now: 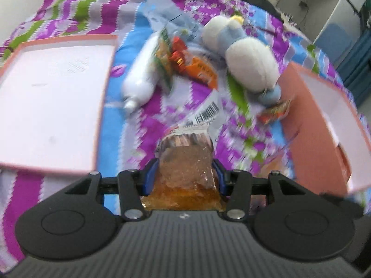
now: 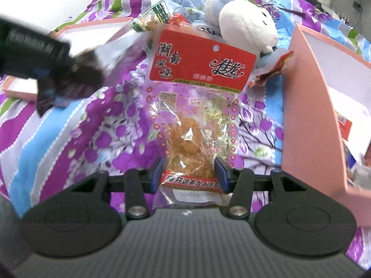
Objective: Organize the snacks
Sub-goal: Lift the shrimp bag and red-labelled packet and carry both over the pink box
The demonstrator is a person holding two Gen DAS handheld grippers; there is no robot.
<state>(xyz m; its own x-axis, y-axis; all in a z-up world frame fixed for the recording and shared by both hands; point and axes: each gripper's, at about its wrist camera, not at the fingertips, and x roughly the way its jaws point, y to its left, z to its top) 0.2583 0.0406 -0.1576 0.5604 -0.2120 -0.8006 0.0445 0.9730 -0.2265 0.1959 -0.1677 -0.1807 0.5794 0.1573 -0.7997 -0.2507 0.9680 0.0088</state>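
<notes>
My left gripper is shut on a clear snack packet of brown and orange pieces, its barcode end pointing away from me. It hangs above the flowered bedspread. My right gripper is shut on the lower part of a clear packet with a red header card and orange strips inside. Loose snacks lie ahead: an orange packet, a red wrapped sweet, a green-edged packet and a small red packet.
An open pink box lid lies at the left. A pink box stands at the right, close to the right gripper. A white bottle and a plush toy lie among the snacks. A blurred black tool body crosses the right wrist view.
</notes>
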